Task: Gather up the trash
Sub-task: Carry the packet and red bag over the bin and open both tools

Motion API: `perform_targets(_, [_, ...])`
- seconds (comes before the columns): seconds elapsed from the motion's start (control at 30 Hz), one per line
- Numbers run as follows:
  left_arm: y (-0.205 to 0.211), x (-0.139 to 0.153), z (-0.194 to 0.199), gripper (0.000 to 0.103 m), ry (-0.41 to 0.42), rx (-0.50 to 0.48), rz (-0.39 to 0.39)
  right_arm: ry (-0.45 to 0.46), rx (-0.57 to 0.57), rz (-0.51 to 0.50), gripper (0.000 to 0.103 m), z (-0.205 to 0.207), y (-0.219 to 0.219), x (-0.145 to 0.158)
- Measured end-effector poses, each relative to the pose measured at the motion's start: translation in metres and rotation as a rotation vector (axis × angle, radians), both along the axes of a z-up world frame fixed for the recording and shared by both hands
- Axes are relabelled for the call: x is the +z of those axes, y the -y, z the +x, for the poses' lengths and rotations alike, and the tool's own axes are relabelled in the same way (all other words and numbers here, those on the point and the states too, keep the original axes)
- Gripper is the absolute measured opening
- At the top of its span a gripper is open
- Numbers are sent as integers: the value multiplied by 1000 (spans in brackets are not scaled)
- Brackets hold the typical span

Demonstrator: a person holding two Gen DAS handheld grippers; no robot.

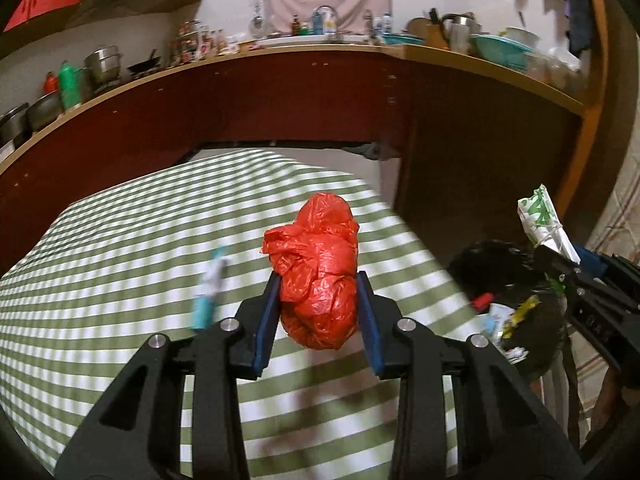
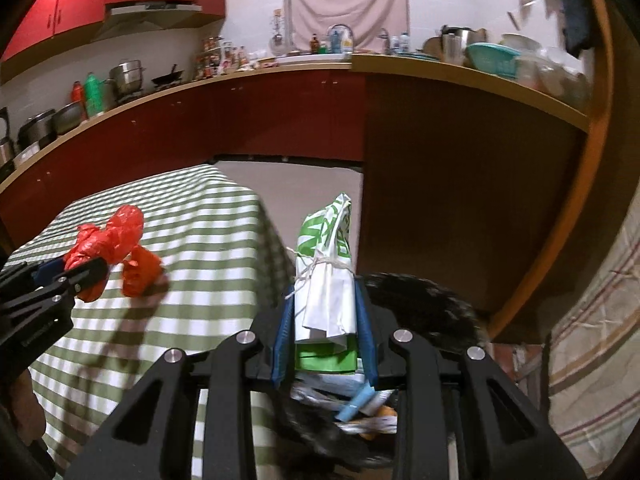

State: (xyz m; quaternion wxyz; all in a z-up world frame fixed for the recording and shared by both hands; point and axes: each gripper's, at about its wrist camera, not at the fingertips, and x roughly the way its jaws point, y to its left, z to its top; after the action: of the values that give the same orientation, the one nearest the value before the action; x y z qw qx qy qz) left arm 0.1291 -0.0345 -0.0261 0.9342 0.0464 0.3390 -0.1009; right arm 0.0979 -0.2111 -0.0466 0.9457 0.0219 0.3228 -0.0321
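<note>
A crumpled red plastic bag (image 1: 320, 272) is clamped between the blue pads of the left gripper (image 1: 322, 304) and is held above the green-and-white checked tablecloth (image 1: 120, 248). A small teal-and-white packet (image 1: 208, 292) is seen blurred on the cloth just beside it. A white-and-green paper bundle (image 2: 326, 276), tied with string, is gripped by the right gripper (image 2: 325, 320) over a black-lined trash bin (image 2: 420, 304), in which other wrappers are seen.
</note>
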Motion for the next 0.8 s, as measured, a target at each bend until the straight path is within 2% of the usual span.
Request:
perform_targets(0.4, [94, -13, -2, 36, 9, -130, 25, 3, -97, -27, 30, -16, 43, -9])
perform_targets(0.8, [137, -31, 12, 37, -25, -153, 60, -10, -127, 1, 30, -17, 68, -23])
